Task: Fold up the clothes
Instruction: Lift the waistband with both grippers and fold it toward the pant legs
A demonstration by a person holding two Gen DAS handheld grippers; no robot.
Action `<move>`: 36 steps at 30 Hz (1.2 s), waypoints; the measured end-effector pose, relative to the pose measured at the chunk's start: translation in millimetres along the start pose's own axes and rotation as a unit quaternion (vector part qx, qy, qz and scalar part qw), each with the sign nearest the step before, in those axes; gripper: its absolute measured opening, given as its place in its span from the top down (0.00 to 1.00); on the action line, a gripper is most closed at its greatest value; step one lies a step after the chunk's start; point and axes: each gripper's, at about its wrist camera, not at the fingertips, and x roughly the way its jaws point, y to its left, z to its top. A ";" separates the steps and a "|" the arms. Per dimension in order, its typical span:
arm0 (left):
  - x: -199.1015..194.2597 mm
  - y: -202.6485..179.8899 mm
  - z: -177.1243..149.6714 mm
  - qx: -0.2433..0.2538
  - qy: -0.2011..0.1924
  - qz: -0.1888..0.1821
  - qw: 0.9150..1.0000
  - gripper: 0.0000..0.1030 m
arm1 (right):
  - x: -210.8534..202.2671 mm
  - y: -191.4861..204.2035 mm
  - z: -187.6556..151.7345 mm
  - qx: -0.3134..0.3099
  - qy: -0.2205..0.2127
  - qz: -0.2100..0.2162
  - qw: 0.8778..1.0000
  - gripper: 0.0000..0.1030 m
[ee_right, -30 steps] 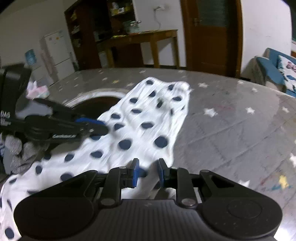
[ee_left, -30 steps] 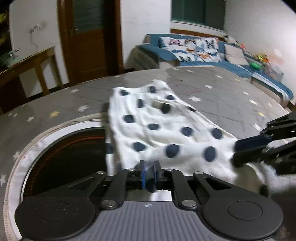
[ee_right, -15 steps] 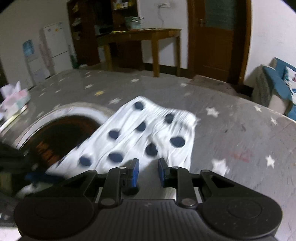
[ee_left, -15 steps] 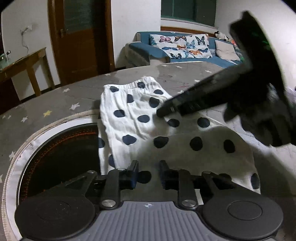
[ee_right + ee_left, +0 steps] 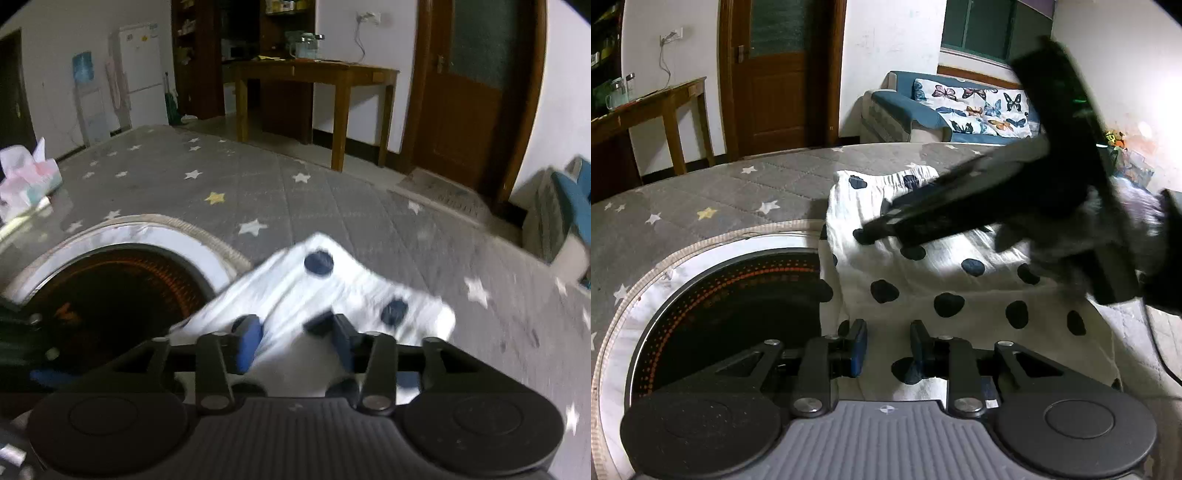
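A white garment with dark blue dots [image 5: 945, 273] lies on the grey star-patterned table cover [image 5: 746, 192], folded over itself. My left gripper [image 5: 888, 349] hovers over the garment's near edge, open; cloth lies beneath the gap and the pads do not press it. My right gripper [image 5: 882, 225] reaches in from the right across the garment's far part, a gloved hand [image 5: 1126, 221] behind it. In the right wrist view, blurred by motion, the right gripper [image 5: 295, 339] has its jaws opening over the garment's far end [image 5: 332, 284]; nothing is pinched between them.
A round dark recess with a white rim [image 5: 731, 302] sits in the table, left of the garment, whose edge overlaps it. A tissue pack [image 5: 26, 181] lies at the far left. Beyond the table stand a wooden side table [image 5: 314, 74], a door [image 5: 775, 74] and a blue sofa [image 5: 960, 110].
The left gripper let go of the garment's near edge and opened. The right gripper swept across the garment toward its far end, laying cloth over, and its jaws spread apart.
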 end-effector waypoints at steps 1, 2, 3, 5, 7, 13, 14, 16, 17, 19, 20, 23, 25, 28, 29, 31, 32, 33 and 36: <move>-0.6 -0.6 -0.4 0.000 -0.001 0.000 1.000 0.72 | 2.9 -2.7 4.1 0.007 -0.002 -0.002 1.000 0.52; -1.2 -1.2 -0.7 -0.001 -0.001 0.000 1.000 0.72 | 5.9 -5.3 8.2 0.015 -0.004 -0.004 1.000 0.52; -1.8 -1.5 -1.0 -0.001 -0.002 0.000 1.000 0.72 | 6.7 -8.6 11.2 0.023 -0.008 -0.006 1.000 0.52; -4.0 -0.8 -2.1 -0.005 -0.003 -0.001 1.000 0.72 | 0.3 -17.3 13.0 0.040 -0.019 -0.005 0.999 0.51; -7.4 0.7 -3.4 -0.007 -0.003 -0.003 1.000 0.72 | -7.9 -27.9 13.5 0.060 -0.031 -0.002 0.998 0.49; -31.4 3.1 -9.4 -0.023 -0.010 -0.008 1.000 0.60 | -29.6 -69.8 -7.6 0.107 -0.026 -0.031 0.993 0.42; -36.4 2.4 -10.9 -0.024 -0.012 -0.012 1.000 0.60 | -27.7 -73.7 -11.3 0.113 -0.020 -0.032 0.993 0.42; -46.4 -0.8 -14.8 -0.020 -0.015 -0.017 1.000 0.59 | -22.2 -77.5 -16.7 0.117 -0.014 -0.034 0.992 0.42; -50.9 -2.7 -16.9 -0.017 -0.014 -0.018 1.000 0.57 | -19.7 -77.9 -17.7 0.118 -0.016 -0.032 0.992 0.41; -59.0 -6.5 -21.2 -0.013 -0.012 -0.020 1.000 0.56 | -14.8 -78.8 -18.1 0.124 -0.020 -0.028 0.992 0.40; -63.0 -8.4 -23.3 -0.011 -0.010 -0.021 1.000 0.56 | -11.2 -79.2 -17.5 0.128 -0.023 -0.026 0.991 0.40; -71.1 -12.5 -31.2 -0.013 -0.005 -0.022 1.000 0.55 | -5.7 -77.4 -17.8 0.124 -0.035 -0.024 0.991 0.39; -77.2 -14.1 -36.6 -0.018 -0.002 -0.021 1.000 0.54 | -4.5 -77.2 -18.1 0.122 -0.040 -0.022 0.991 0.50; -86.4 -15.9 -42.8 -0.027 0.002 -0.019 0.999 0.52 | -5.9 -76.7 -17.7 0.125 -0.040 -0.018 0.991 0.70; -89.8 -17.3 -44.3 -0.027 0.002 -0.018 0.999 0.49 | -7.0 -77.0 -17.3 0.128 -0.039 -0.016 0.991 0.75; -96.5 -20.1 -47.6 -0.027 0.002 -0.016 1.000 0.46 | -11.4 -77.7 -17.5 0.138 -0.040 -0.008 0.990 0.81; -99.2 -21.2 -49.6 -0.025 0.002 -0.013 1.000 0.44 | -15.4 -76.0 -17.6 0.138 -0.042 -0.007 0.990 0.82; -101.6 -22.1 -51.7 -0.023 0.004 -0.011 1.000 0.42 | -19.4 -74.3 -17.7 0.138 -0.044 -0.007 0.989 0.83; -108.0 -23.2 -58.7 -0.021 0.010 -0.001 1.000 0.35 | -38.7 -68.0 -15.7 0.136 -0.057 0.006 0.989 0.84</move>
